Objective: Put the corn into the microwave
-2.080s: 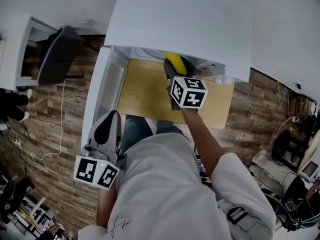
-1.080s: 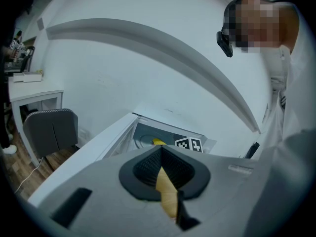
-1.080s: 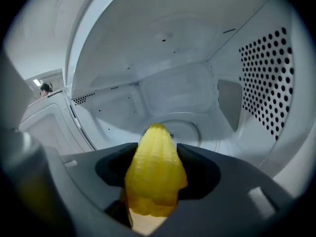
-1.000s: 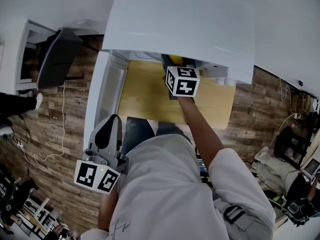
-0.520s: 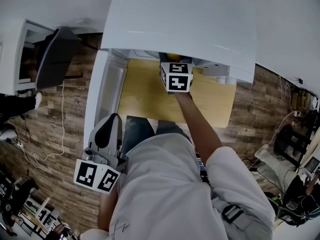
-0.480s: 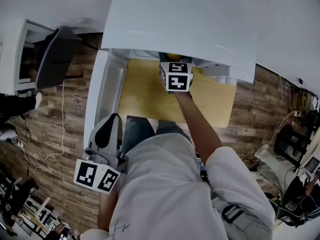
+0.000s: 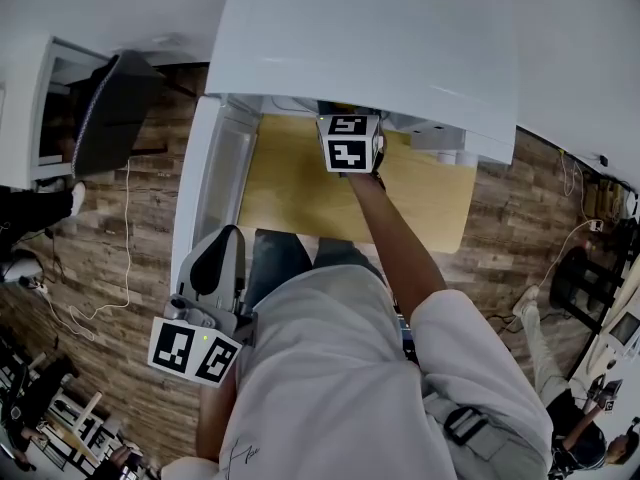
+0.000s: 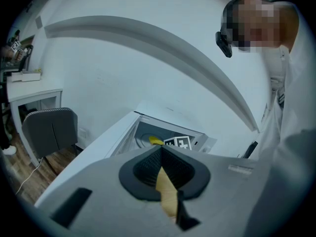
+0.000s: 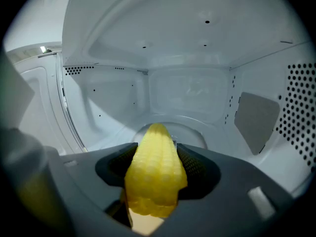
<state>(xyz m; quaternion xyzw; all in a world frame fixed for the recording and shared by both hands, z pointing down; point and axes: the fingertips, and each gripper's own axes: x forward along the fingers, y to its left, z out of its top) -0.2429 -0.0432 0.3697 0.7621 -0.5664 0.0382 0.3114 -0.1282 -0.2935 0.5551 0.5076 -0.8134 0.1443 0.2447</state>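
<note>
Right tool (image 9: 158, 171): clenched on the corn (image 9: 154, 179), which is gripped between the two dark pads with its tapered tip pointing forward.
Corn position: held inside the mouth of the microwave (image 9: 190, 90), over the near edge of the round turntable (image 9: 197, 127); contact with the turntable cannot be made out.
Microwave: a white cavity is seen open, with a perforated wall (image 9: 296, 102) on its right; the door (image 7: 215, 183) is swung out to the left in the head view.
Left tool (image 8: 161, 153): nothing is held, and its jaws are brought together at the tips; it is kept low beside the person's torso, well apart from the microwave.
Marker cube (image 7: 348, 143): seen at the microwave's opening in the head view, with the right forearm stretched over the wooden bench (image 7: 290, 193).
Surroundings: a grey chair (image 8: 52, 130) is seen on the wood floor (image 7: 110, 268), left of the bench.
</note>
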